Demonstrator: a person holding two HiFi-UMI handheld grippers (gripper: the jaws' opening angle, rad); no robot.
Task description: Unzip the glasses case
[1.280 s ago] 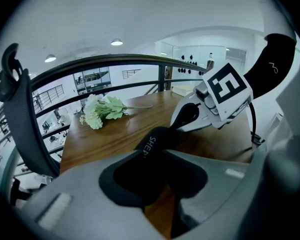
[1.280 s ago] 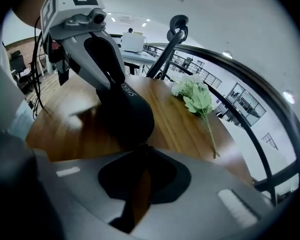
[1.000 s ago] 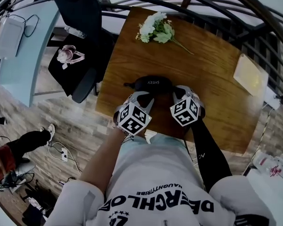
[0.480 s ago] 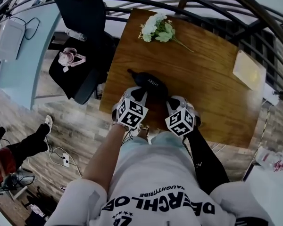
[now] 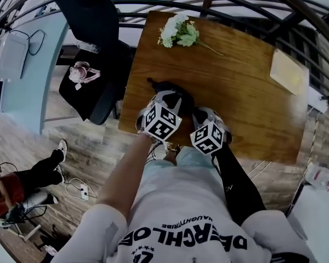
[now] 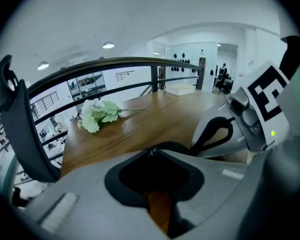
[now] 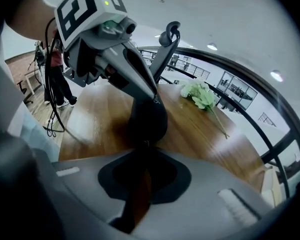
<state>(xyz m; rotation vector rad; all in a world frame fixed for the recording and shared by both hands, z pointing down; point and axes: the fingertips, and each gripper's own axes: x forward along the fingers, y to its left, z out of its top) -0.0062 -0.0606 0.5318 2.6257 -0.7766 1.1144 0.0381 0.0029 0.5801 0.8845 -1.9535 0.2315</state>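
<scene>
Black glasses case [image 5: 171, 90] on table [image 5: 247, 75], near front edge. L gripper [image 5: 168, 98] clamps one case end; R gripper [image 5: 200, 114] apparently pinches zip pull [image 7: 146, 143]. Step: unzip starting. Next: R drags pull along seam, L steadies.

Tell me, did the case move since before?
Yes. The case has turned: its left end swung farther from the person, toward the flowers.

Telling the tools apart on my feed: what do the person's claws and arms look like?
The left claw and right claw are both grey plastic with black-lined jaws, and each carries a cube of black-and-white square markers. The right arm wears a long black sleeve; the left only a short white T-shirt sleeve.
</scene>
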